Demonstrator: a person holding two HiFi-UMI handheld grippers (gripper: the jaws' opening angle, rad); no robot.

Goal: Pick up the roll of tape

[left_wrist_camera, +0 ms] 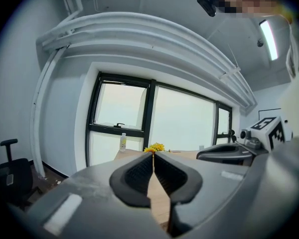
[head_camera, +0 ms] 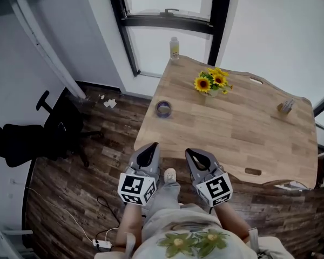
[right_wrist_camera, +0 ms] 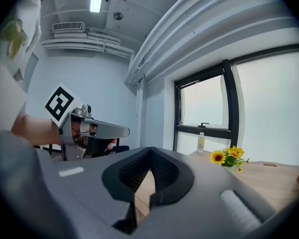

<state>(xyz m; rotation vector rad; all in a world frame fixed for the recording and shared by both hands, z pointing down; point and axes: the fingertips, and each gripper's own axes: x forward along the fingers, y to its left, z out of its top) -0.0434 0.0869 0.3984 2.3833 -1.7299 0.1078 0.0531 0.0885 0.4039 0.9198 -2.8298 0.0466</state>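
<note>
Head view: roll of tape (head_camera: pixel 163 109) lies on table (head_camera: pixel 232 136), beyond left tongs (head_camera: pixel 151 147).

- Head view: high above the person, aimed steeply down; left gripper (head_camera: pixel 149 149) and right gripper (head_camera: pixel 190 153) close at 6 o'clock, table (head_camera: pixel 243 139) beyond, toward 1 o'clock.
- Left gripper view: low, nearly level along its own jaws, facing the window (left_wrist_camera: pixel 119 108); the right gripper (left_wrist_camera: pixel 202 155) lies at 3 o'clock.
- Right gripper view: likewise level; the left gripper (right_wrist_camera: pixel 124 131) lies at 9 o'clock.
- All 3 views share the sunflowers (head_camera: pixel 211 82) and the bottle (head_camera: pixel 174 48).
</note>
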